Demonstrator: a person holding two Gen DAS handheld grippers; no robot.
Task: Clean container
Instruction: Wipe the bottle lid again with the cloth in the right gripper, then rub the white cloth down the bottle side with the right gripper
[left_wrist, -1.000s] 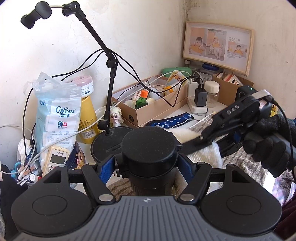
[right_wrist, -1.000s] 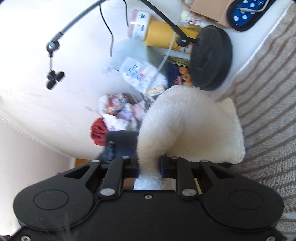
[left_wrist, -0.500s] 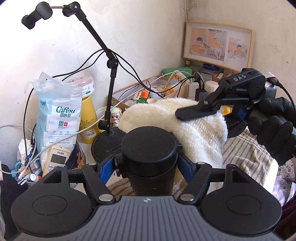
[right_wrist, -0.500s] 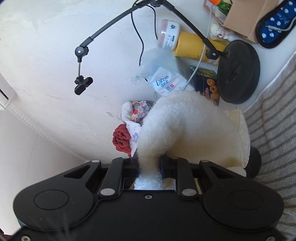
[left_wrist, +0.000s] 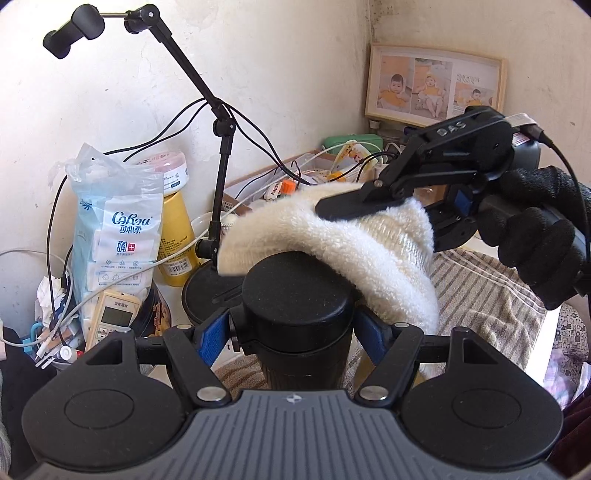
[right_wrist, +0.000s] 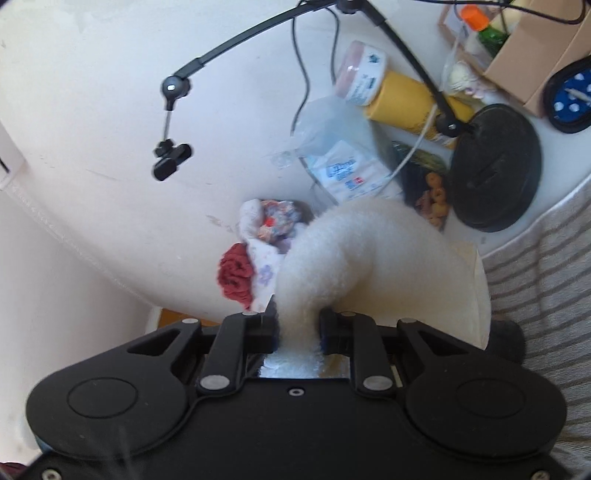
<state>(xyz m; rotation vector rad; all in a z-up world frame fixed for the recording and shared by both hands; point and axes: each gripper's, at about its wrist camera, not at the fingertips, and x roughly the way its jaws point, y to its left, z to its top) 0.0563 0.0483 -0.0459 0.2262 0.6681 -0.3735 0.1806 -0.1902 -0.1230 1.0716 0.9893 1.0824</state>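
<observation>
Cluttered corner: left tongs (left_wrist: 295, 338) clamp one container (left_wrist: 297, 314), right tongs (right_wrist: 297, 330) pinch one cloth (right_wrist: 354, 254)

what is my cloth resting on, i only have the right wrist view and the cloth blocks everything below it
Observer: The fluffy white cloth is draped over the lid of a black container.
Operator: is that container loose or held
Observer: Held: the left gripper has its jaws closed on the container's sides just under the lid.
Operator: and can you see my gripper from there
Observer: Yes, the right gripper comes in from the right side of the left wrist view, jaws shut on the cloth, with a black-gloved hand on its handle.
</observation>
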